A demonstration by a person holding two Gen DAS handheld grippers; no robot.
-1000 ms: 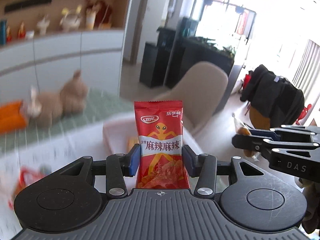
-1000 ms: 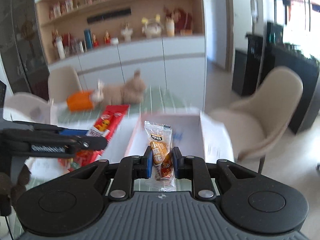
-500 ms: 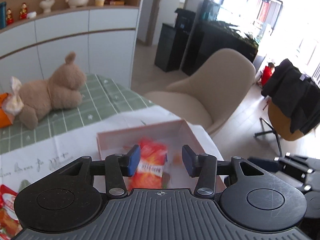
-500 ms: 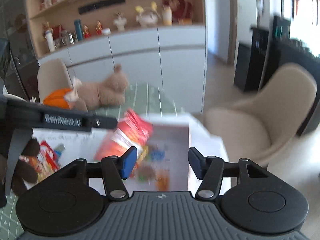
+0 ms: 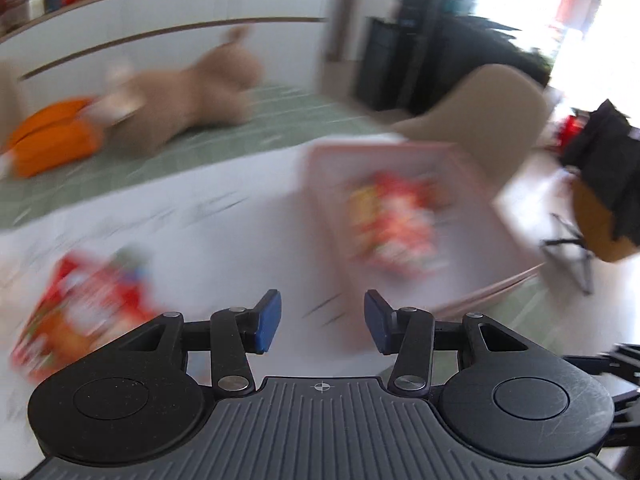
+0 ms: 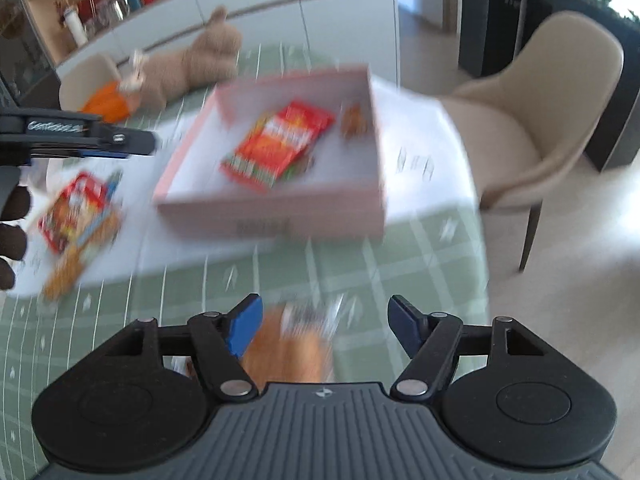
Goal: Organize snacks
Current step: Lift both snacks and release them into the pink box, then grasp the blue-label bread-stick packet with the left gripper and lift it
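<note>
A pink box on the white cloth holds a red snack packet and a small orange packet; the left wrist view shows the box and blurred red packets in it. Loose red packets lie left of the box on the cloth. My left gripper is open with nothing between its fingers, low over the cloth between the loose packets and the box. My right gripper has its jaws opening over a blurred orange packet on the green tablecloth; the pads stand clear of it.
A brown teddy bear and an orange soft toy lie at the far side of the table. A beige chair stands to the right. The left gripper's finger and a dark-gloved hand show at the left edge.
Both grippers let their packets drop into the pink box, then sank toward the table. The left one swung towards the loose packets. The right jaws spread wider over an orange packet.
</note>
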